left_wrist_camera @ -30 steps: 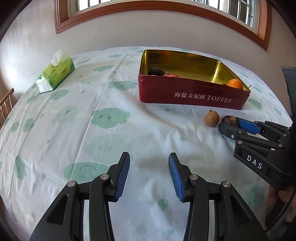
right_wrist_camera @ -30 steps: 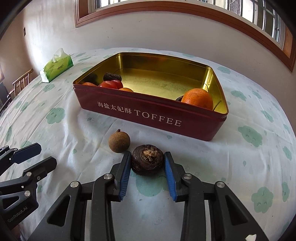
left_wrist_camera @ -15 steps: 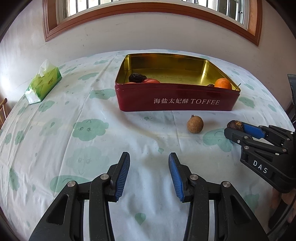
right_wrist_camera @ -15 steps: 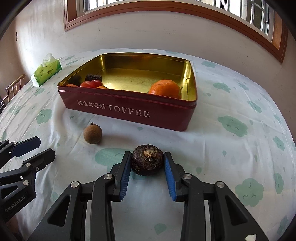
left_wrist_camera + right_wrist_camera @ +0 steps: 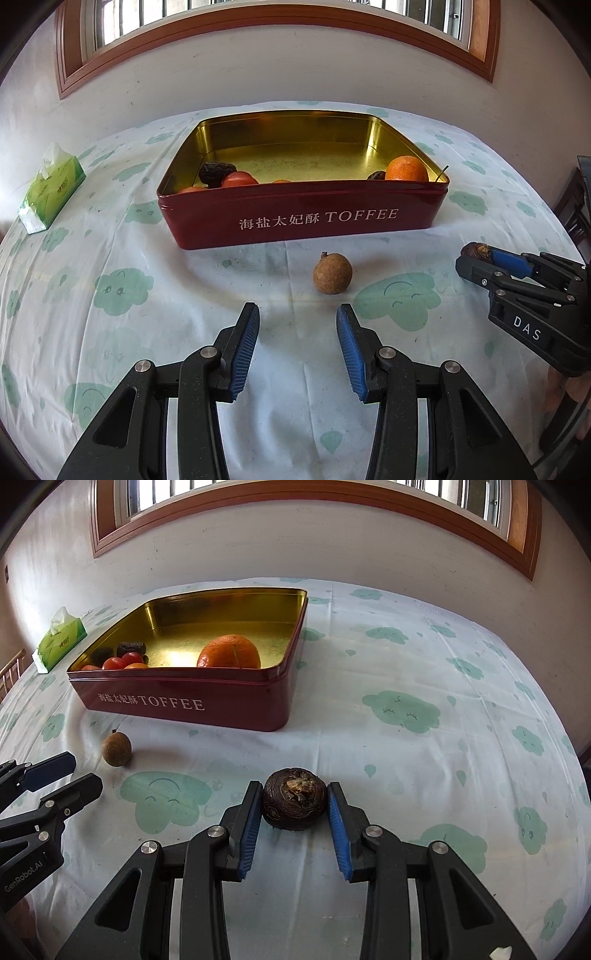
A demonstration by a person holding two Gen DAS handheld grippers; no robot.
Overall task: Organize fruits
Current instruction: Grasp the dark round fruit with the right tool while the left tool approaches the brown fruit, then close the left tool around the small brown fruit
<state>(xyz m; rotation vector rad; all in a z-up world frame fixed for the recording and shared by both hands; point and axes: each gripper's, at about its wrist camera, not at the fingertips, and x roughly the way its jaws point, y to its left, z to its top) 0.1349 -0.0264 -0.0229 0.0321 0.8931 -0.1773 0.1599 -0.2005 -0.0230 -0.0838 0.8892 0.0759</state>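
Right gripper (image 5: 294, 797) is clamping my dark water chestnut (image 5: 294, 804); left gripper (image 5: 297, 317) is hanging empty, jaws apart, near the longan (image 5: 332, 273).

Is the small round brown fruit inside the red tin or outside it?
Outside. The brown fruit lies on the tablecloth before the red tin, untouched.

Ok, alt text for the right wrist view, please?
The right gripper clamps a dark brown, round water chestnut above a cloud-print tablecloth. Behind sit a red TOFFEE tin holding an orange, and a small tan longan.
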